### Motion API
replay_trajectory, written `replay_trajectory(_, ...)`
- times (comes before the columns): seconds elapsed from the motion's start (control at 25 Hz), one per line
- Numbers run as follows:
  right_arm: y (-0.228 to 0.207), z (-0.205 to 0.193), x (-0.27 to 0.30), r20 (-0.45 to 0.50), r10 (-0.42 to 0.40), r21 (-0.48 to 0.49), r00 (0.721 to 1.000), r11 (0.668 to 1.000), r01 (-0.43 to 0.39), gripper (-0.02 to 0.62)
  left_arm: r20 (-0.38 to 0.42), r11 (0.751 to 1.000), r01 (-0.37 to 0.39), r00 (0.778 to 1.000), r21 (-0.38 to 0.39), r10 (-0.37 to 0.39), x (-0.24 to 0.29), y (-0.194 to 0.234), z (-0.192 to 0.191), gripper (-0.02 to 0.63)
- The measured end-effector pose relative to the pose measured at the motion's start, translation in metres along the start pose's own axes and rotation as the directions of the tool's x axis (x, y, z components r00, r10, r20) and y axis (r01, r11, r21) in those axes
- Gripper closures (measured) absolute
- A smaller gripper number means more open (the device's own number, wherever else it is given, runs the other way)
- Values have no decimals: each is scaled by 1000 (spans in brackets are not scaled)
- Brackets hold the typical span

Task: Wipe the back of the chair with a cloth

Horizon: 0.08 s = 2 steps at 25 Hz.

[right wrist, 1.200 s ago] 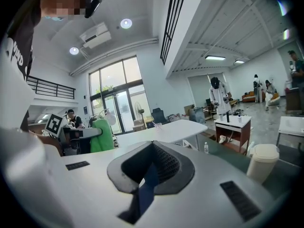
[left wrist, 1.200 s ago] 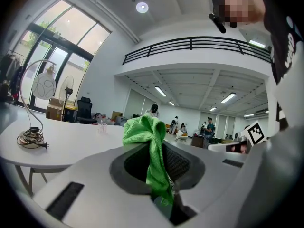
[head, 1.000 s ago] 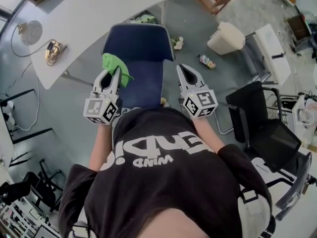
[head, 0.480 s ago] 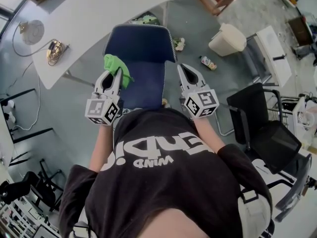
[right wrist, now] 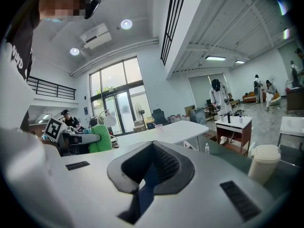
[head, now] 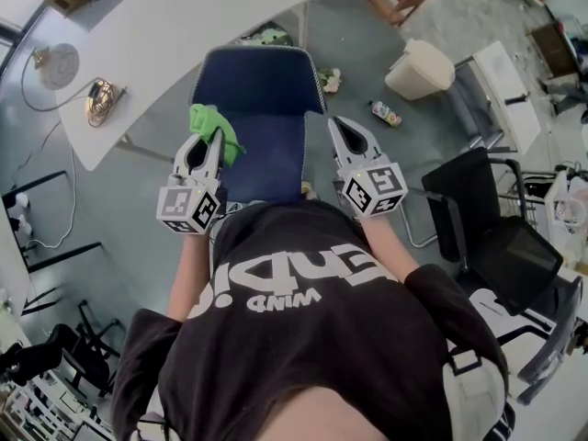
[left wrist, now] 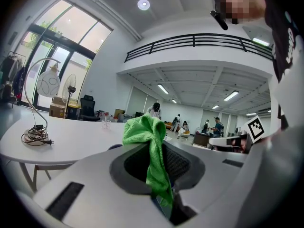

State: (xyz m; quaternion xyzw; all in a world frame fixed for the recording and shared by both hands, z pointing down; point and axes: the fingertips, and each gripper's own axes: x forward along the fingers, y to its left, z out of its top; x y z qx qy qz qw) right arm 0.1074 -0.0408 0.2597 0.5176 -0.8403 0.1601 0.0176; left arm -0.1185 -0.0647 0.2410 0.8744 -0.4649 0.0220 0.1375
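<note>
Looks down on a white counter sweeping from 10 to 12 o'clock. Finds the blue chair at 12 o'clock, just beside the counter, with its back nearest the body. Takes in a black chair at 3 o'clock and a cream bin at 1 o'clock. Holds the left gripper at the blue chair's 9 o'clock edge, clenched on the green cloth, bunched above the jaws. Holds the right gripper at the 3 o'clock edge, clenched on nothing.
</note>
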Motion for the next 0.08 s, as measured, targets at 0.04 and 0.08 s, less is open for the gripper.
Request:
replay_trajectory(0.04, 0, 1, 0, 0, 1, -2, 1000, 1000, -1, 598, 0, 1000, -2, 1000, 0, 2, -1, 0, 0, 548)
replay_trajectory(0.08, 0, 1, 0, -1, 1, -4, 1000, 1000, -1, 599, 1, 1000, -4, 1000, 1, 4, -1, 0, 1, 548)
